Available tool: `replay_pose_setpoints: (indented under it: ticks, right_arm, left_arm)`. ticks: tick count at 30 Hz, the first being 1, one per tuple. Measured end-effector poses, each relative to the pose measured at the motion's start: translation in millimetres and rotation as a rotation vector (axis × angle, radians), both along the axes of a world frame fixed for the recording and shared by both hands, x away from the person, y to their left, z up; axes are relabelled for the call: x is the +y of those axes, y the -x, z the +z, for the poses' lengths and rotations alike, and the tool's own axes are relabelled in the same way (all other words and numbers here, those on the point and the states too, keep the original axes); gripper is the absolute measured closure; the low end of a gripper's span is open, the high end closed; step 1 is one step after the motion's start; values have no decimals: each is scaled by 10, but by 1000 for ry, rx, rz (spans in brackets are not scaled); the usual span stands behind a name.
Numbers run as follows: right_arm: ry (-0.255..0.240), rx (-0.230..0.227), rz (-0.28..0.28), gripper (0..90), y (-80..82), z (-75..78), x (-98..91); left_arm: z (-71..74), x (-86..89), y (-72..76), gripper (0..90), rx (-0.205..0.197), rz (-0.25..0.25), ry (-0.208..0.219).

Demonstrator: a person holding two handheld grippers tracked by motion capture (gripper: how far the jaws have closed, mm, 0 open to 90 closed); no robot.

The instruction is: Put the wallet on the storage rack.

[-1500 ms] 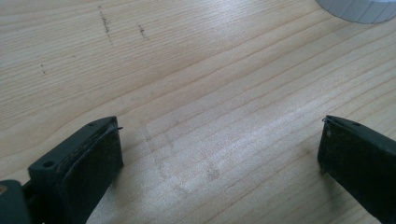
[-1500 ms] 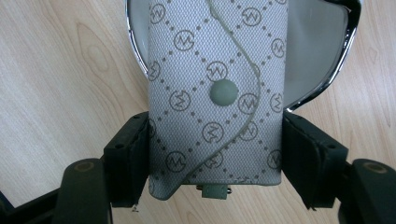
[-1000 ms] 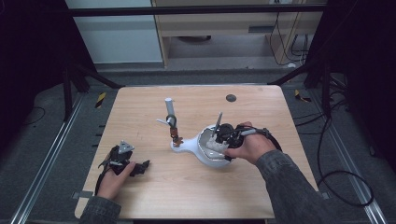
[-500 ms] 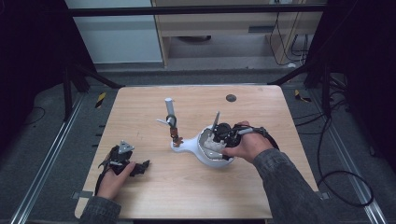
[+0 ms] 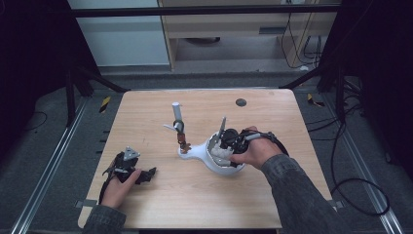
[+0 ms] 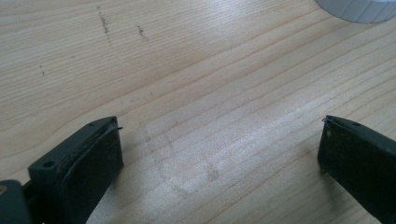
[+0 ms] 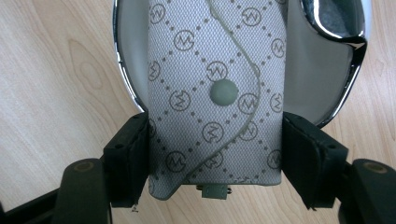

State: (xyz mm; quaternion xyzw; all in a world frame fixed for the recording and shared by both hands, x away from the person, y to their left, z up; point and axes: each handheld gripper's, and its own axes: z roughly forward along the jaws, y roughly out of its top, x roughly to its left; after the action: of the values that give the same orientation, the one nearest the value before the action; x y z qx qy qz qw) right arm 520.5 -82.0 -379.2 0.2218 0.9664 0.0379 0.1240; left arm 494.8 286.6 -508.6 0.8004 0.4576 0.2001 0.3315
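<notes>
Patterned grey pouch [image 7: 215, 98] sits clamped in the right tool [image 7: 215, 154] over the white bowl [image 7: 322, 70]; left tool [image 6: 219, 154] gapes empty.

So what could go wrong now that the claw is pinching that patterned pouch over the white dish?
The right claw grips the grey pouch only near its lower end, so it might slip or twist as it goes into the white dish. The dish carries a thin upright stand on its handle side; a push from the hand could tip or slide it. The left claw rests open and apart, so nothing steadies the dish.
</notes>
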Motion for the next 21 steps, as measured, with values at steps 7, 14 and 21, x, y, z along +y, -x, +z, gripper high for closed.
replay_pose_setpoints:
  ticks: [7, 14, 21]
  right_arm:
    - [-2, 4, -1, 304, -29, -18, 9]
    - [1, 6, 2, 304, -39, -25, 25]
    - [-1, 7, 2, 304, -55, -38, 42]
  left_arm:
    - [0, 0, 0, 0, 0, 0, 0]
    - [0, 1, -1, 0, 0, -2, 0]
    - [0, 1, -1, 0, 0, -2, 0]
